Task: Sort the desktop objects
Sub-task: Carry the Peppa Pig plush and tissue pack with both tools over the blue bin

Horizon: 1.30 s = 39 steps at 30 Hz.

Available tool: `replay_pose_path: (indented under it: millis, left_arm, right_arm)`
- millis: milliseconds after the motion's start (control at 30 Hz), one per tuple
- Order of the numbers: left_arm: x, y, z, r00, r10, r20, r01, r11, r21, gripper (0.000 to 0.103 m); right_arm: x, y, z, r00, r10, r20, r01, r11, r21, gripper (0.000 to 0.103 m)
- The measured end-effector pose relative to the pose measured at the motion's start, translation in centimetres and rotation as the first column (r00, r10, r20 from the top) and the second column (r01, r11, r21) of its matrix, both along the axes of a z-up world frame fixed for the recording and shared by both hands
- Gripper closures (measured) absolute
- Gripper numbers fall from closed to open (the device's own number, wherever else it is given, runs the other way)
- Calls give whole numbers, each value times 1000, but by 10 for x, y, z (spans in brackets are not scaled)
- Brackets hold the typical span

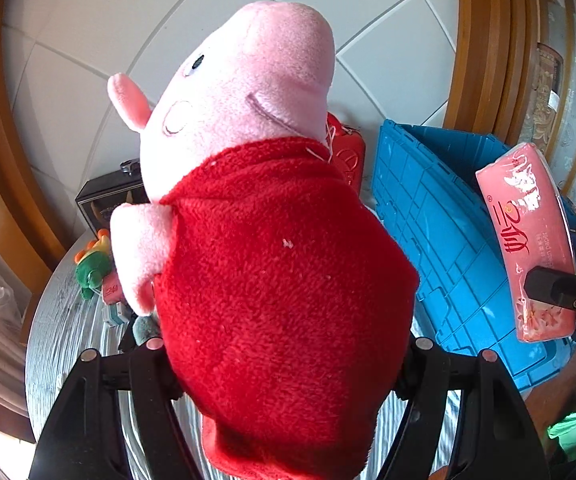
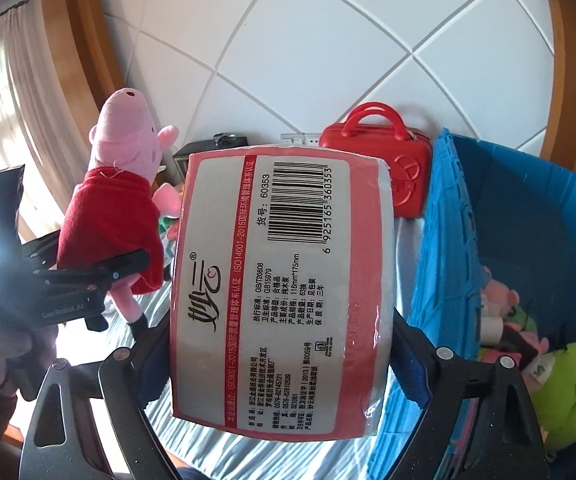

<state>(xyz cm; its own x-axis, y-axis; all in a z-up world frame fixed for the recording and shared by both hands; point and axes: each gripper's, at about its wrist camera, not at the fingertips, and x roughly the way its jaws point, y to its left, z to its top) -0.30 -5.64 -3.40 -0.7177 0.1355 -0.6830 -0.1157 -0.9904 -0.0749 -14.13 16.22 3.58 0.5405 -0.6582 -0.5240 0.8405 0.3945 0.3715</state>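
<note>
Left gripper (image 1: 288, 364) clamped on pig plush (image 1: 272, 216) at red dress, jaws held moderately wide by soft body, plush lifted clear of surface (image 1: 60, 312). In left wrist view, snout pointed toward 12 o'clock, against white tiled wall (image 1: 128, 20). Below plush at 9 o'clock, clutter lay near round surface edge: green and orange toy (image 1: 92, 268), black box (image 1: 104, 204) behind it. Right gripper (image 2: 272, 364) closed on tissue pack (image 2: 280, 288), jaws spread nearly full across pack width, printed label and barcode facing camera, pack raised above striped cloth.

In right wrist view, blue crate (image 2: 528, 208) stood at 3 o'clock, near wall just beside pack's right edge, inside open at top. Plush toys sat low in crate, among them green plush (image 2: 564, 392) at 4 o'clock, with free room above them. Red case (image 2: 384, 160) stood upright at 1 o'clock against tiled wall, touching or nearly touching crate's left wall; cannot tell which. Pig plush and left gripper (image 2: 128, 264) seen at 9 o'clock, apart from pack's left edge by narrow gap. Wooden frame (image 2: 68, 40) and curtain (image 2: 4, 88) closed off left side. In left wrist view, tissue pack (image 1: 536, 240) appeared at 3 o'clock over crate's folded blue lid (image 1: 440, 216), crate rim behind it. Open air above crate unblocked.
</note>
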Motion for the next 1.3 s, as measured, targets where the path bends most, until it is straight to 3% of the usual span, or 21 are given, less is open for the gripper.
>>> replay_pose_path:
  millis: [567, 1000, 1300]
  left_arm:
    - [-60, 117, 43, 983, -159, -90, 158, 987, -12, 32]
    - [-109, 221, 72, 943, -314, -113, 310, 949, -49, 32]
    - [-132, 288, 78, 898, -428, -108, 424, 904, -52, 32]
  right_arm:
    - [-116, 13, 14, 985, -163, 66, 166, 984, -58, 12]
    - [-199, 3, -8, 943, -321, 83, 323, 946, -12, 12]
    - [-241, 1, -22, 914, -400, 64, 401, 916, 5, 12]
